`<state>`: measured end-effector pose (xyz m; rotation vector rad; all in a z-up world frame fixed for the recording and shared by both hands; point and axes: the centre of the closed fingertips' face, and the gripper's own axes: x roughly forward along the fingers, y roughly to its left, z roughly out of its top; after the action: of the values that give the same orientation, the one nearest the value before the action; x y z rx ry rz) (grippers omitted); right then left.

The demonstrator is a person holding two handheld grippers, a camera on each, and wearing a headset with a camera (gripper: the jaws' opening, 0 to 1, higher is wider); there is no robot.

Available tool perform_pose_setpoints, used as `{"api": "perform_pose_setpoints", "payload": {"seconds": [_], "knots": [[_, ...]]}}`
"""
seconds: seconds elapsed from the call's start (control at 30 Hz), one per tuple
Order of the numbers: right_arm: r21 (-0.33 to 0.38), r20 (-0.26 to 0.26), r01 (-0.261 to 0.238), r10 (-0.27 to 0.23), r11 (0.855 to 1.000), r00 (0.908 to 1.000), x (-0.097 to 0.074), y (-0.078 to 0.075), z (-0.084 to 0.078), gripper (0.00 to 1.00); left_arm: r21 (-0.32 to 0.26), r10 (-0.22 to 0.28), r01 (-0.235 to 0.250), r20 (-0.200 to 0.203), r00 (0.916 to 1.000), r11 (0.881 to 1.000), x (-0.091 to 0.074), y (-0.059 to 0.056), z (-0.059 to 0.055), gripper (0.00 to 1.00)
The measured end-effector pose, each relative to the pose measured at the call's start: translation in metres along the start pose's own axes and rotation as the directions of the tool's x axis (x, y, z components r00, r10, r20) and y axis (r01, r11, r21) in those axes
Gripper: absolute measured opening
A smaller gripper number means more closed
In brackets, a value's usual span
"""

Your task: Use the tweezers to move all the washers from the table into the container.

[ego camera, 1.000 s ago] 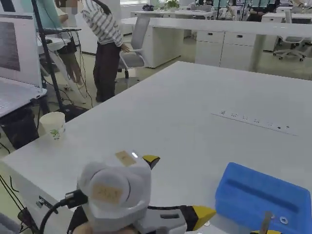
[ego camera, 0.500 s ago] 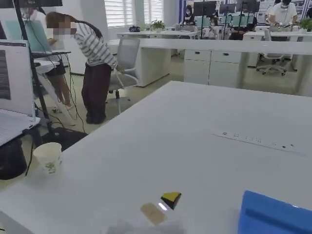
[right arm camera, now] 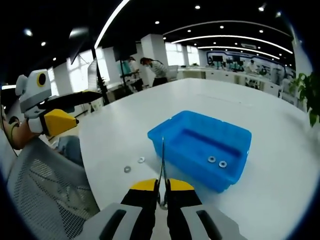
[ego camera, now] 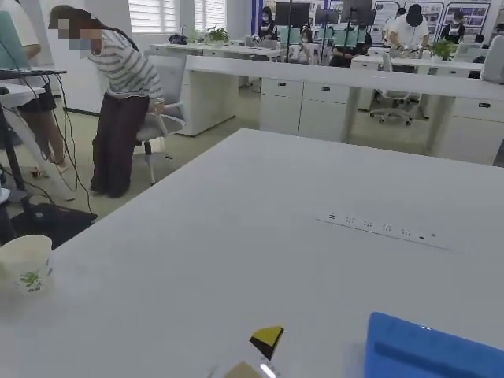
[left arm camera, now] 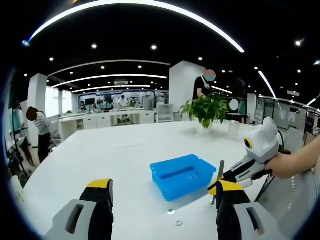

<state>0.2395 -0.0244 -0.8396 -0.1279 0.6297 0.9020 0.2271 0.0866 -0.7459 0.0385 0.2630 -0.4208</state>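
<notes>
2 washers (right arm camera: 216,161) lay in the container (right arm camera: 192,159); 2 more washers (right arm camera: 127,169) lay on the table (right arm camera: 280,165) beside it, so about half was done. The right gripper (right arm camera: 161,185) clamped the tweezers (right arm camera: 162,160); the left gripper (left arm camera: 164,185) gaped wide, empty.

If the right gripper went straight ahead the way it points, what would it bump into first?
Probably the near wall of the blue container: the tweezers held in the right gripper aim at it, though depth is unclear.
</notes>
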Motion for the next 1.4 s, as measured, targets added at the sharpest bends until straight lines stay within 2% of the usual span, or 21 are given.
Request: {"api": "perform_pose_setpoints", "payload": {"seconds": [0.13,0.2,0.27,0.33,0.4,0.47,0.57,0.93,1.0,1.13,1.4], "knots": [[0.000,-0.002,0.002,-0.002,1.000,1.0000,-0.002,0.003,-0.002,0.03,0.015,-0.006,0.006,0.004,1.0000,1.000,-0.001,-0.002,0.001,0.86],[-0.042,-0.015,0.001,-0.002,0.999,0.9999,-0.003,0.007,-0.002,0.03,0.010,-0.009,0.009,-0.002,1.0000,1.000,-0.001,-0.002,0.000,0.86],[-0.032,-0.007,0.004,-0.004,0.999,1.0000,-0.003,0.006,-0.003,0.03,0.007,-0.013,0.013,-0.008,0.9999,1.000,-0.001,-0.003,-0.001,0.86],[0.043,0.013,0.007,-0.008,0.999,0.9999,-0.004,0.002,-0.001,0.03,0.010,-0.014,0.014,-0.006,0.9999,1.000,-0.002,-0.003,-0.001,0.86],[0.059,0.014,0.008,-0.009,0.998,0.9999,-0.005,-0.002,-0.002,0.03,0.010,-0.018,0.018,-0.006,0.9998,1.000,-0.002,-0.004,0.000,0.86],[0.122,0.024,0.000,-0.003,0.993,0.9997,-0.008,-0.002,-0.002,0.03,0.010,-0.021,0.021,-0.007,0.9997,1.000,-0.002,-0.004,-0.001,0.86],[0.144,0.041,0.010,-0.016,0.990,0.9990,-0.014,-0.007,0.002,0.03,0.012,-0.022,0.022,-0.003,0.9998,1.000,-0.003,-0.005,0.000,0.86],[0.102,0.067,-0.025,0.018,0.994,0.9976,-0.021,-0.001,0.036,0.04,0.029,-0.034,0.035,-0.015,0.9993,0.999,-0.003,-0.008,-0.002,0.85],[0.092,0.072,-0.032,0.025,0.995,0.9971,-0.017,-0.006,0.042,0.04,0.033,-0.037,0.037,-0.022,0.9991,0.999,-0.003,-0.009,-0.003,0.85],[0.073,0.083,-0.050,0.044,0.996,0.9956,-0.015,-0.006,0.055,0.04,0.033,-0.037,0.038,-0.026,0.9990,0.999,-0.003,-0.009,-0.004,0.84],[0.089,0.113,-0.086,0.076,0.992,0.9907,-0.011,-0.011,0.072,0.04,0.023,-0.035,0.036,-0.025,0.9991,0.999,-0.004,-0.008,-0.004,0.83]]}}
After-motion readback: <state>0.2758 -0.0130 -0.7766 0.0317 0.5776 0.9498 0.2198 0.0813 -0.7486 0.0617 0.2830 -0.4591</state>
